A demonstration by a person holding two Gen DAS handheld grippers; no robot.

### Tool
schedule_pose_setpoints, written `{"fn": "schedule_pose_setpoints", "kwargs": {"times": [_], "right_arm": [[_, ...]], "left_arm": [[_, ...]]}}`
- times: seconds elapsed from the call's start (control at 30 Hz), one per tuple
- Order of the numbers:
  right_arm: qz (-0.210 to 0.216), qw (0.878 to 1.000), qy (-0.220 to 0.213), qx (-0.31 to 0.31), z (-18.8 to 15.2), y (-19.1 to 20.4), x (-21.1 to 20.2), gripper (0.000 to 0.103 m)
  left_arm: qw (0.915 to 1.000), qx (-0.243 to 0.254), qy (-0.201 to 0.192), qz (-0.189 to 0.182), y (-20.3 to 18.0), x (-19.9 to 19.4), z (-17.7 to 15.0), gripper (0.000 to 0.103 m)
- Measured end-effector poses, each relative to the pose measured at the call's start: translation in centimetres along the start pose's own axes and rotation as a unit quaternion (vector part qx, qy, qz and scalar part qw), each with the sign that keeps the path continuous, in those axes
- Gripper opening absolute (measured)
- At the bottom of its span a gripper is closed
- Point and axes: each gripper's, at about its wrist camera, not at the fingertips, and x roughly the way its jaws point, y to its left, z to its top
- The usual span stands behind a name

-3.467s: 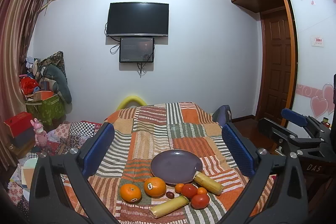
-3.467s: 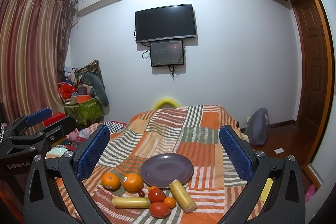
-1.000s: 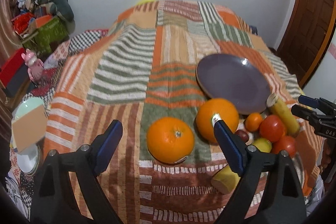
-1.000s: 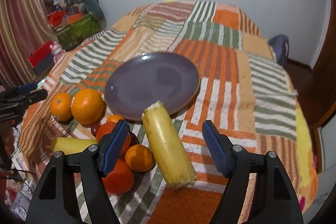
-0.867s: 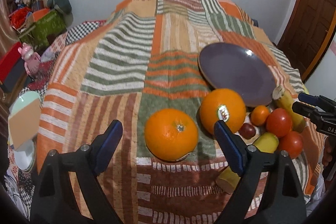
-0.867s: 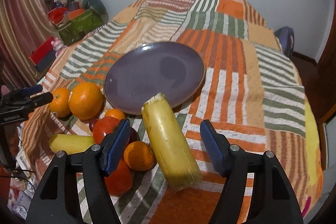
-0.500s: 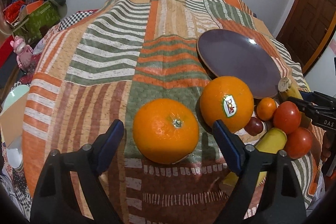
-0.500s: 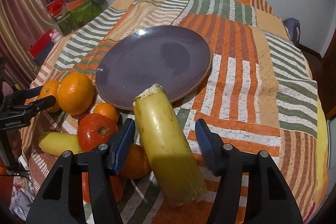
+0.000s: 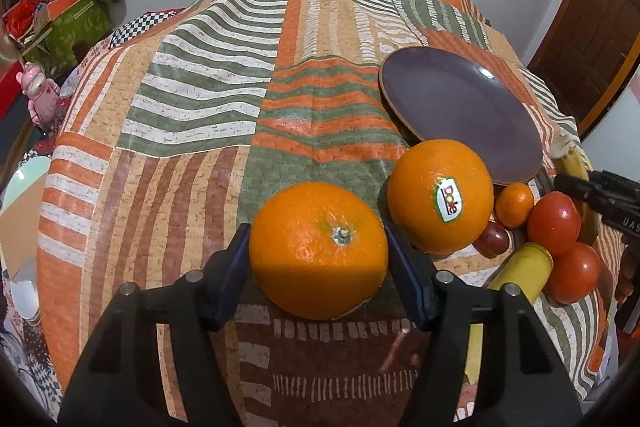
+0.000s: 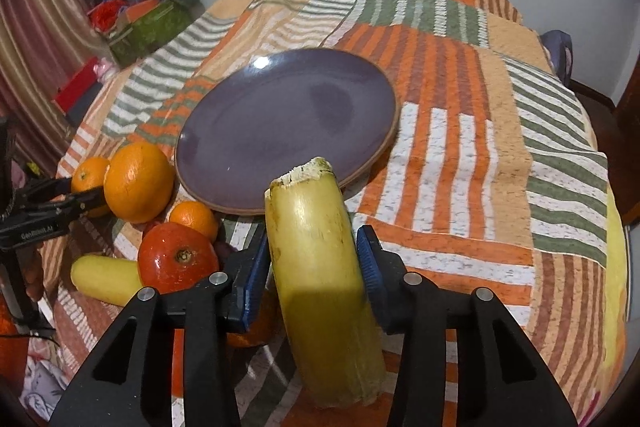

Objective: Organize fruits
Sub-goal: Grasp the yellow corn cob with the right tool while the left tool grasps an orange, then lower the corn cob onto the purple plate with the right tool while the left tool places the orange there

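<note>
Our left tongs (image 9: 318, 259) have just closed on the near orange (image 9: 318, 251) and our right tongs (image 10: 314, 267) on the yellow stalk piece (image 10: 320, 267), both beside the purple plate (image 10: 280, 131), so we can lift them now.

Your left tongs (image 9: 318, 261) are closed down, both blue pads pressing an orange (image 9: 318, 249) between them. Your right tongs (image 10: 312, 267) are likewise closed, pads against both sides of a yellow stalk piece (image 10: 320, 267).
</note>
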Motion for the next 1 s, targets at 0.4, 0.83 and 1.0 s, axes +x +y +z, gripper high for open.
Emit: {"fn": "schedule_pose_setpoints", "kwargs": {"times": [0.4, 0.83, 1.0], "right_arm": [[-0.023, 0.998, -0.055, 0.009, 1.1, -1.5, -4.5, 0.035], [-0.016, 0.994, -0.105, -0.003, 3.6, -0.4, -6.5, 0.035], [-0.008, 0.995, -0.102, -0.017, 4.6, 0.2, -5.6, 0.035]], "left_arm": [[0.9987, 0.004, -0.050, 0.005, -1.1, -4.2, 1.4, 0.064], [0.9932, 0.030, -0.111, -0.018, -4.0, -7.0, 5.4, 0.064], [0.9913, 0.046, -0.120, -0.026, -5.3, -6.8, 6.8, 0.064]]}}
